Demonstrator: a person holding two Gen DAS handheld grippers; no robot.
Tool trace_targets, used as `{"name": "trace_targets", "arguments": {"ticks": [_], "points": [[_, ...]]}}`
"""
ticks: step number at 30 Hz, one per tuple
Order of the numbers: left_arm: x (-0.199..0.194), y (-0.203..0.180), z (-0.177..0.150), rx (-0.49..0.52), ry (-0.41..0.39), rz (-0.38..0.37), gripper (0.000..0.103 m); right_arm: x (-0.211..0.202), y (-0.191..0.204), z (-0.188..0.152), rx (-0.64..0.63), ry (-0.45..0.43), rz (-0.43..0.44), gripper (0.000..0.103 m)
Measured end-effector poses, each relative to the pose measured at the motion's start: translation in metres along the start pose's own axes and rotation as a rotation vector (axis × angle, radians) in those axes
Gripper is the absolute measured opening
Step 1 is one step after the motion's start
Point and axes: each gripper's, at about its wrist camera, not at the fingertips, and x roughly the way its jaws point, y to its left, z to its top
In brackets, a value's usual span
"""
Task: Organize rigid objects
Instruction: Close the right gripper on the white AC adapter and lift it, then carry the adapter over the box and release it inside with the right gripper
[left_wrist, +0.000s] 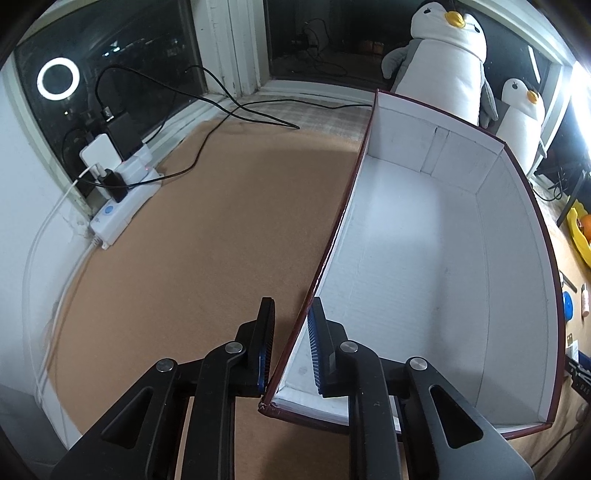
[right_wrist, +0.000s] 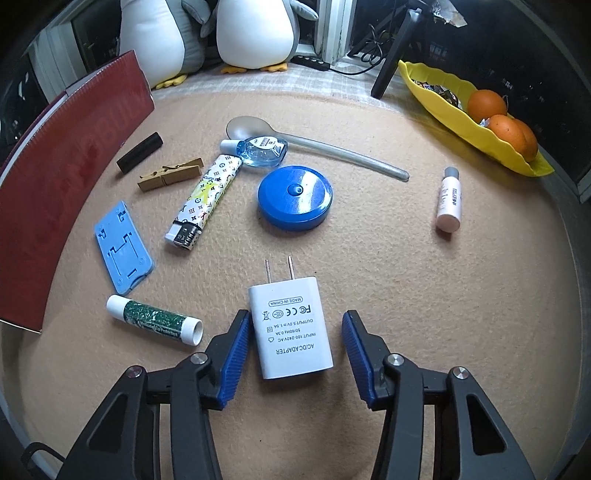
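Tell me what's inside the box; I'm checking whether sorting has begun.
Nothing shows inside the box: only its bare white floor and walls. The near corner is hidden behind the left gripper fingers.
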Motion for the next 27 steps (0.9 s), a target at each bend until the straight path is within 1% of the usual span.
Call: {"name": "trace_targets", "arguments": {"ticks": [2, 4, 6, 11, 14, 18, 21, 23, 27], "points": [[0.0, -0.002, 0.001, 0.012, 0.006, 0.007, 0.016, 0.0, 0.002, 0.001, -0.005, 0.0, 0.002, 0.043], [0.001, -0.003, 0.001, 0.021, 0.008, 0.011, 0.016, 0.001, 0.004, 0.002, -0.012, 0.002, 0.01, 0.036], [0.001, -0.004, 0.001, 0.03, 0.01, 0.015, 0.016, 0.0, 0.006, 0.003, -0.016, 0.004, 0.016, 0.032], [0.001, -0.004, 0.001, 0.029, 0.013, 0.013, 0.016, -0.001, 0.005, 0.002, -0.003, 0.005, 0.019, 0.032], [0.001, -0.004, 0.002, 0.04, 0.022, 0.011, 0.016, -0.009, 0.003, 0.002, 0.007, -0.01, 0.021, 0.032], [0.002, -0.007, 0.003, 0.067, 0.035, 0.012, 0.016, -0.032, 0.009, 0.005, 0.0, -0.06, 0.032, 0.032], [0.003, -0.009, 0.003, 0.089, 0.04, 0.016, 0.016, -0.053, 0.021, 0.013, -0.016, -0.104, 0.06, 0.032], [0.003, -0.009, 0.003, 0.092, 0.045, 0.014, 0.016, -0.067, 0.033, 0.021, -0.036, -0.137, 0.076, 0.032], [0.003, -0.009, 0.003, 0.092, 0.046, 0.012, 0.016, -0.094, 0.071, 0.037, -0.105, -0.199, 0.145, 0.032]]}}
